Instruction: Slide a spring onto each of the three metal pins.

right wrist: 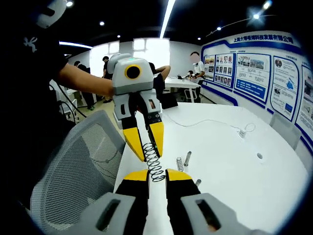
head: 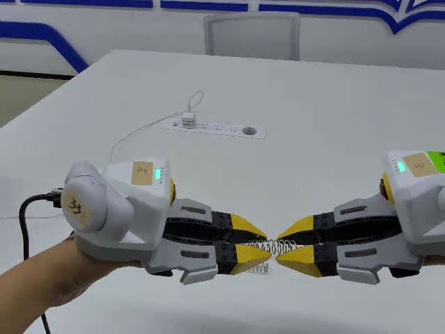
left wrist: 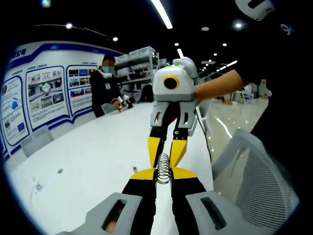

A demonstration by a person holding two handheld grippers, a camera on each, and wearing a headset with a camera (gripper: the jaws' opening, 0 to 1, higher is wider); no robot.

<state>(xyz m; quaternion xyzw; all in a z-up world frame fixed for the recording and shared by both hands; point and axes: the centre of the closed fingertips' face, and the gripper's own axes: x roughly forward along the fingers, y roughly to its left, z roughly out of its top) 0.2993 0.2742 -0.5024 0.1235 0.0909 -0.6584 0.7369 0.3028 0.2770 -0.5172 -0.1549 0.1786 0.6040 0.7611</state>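
Observation:
A metal spring [head: 279, 245] hangs level above the white table [head: 292, 160], stretched between both grippers. My left gripper [head: 268, 245] is shut on its left end and my right gripper [head: 278, 247] is shut on its right end, tips almost touching. From the left gripper view the spring [left wrist: 163, 169] runs from my own jaws to the right gripper [left wrist: 167, 151]. In the right gripper view the spring [right wrist: 152, 164] leads to the left gripper [right wrist: 145, 147]. Below stand a metal pin [right wrist: 187, 157], a second spring [right wrist: 179, 164] upright beside it, and a shorter pin [right wrist: 197, 182].
A white power strip [head: 217, 129] with a plug and thin cable lies mid-table. A grey chair [head: 252, 35] stands at the far edge. A mesh chair [right wrist: 78, 166] is beside the near edge. People stand in the background near another table.

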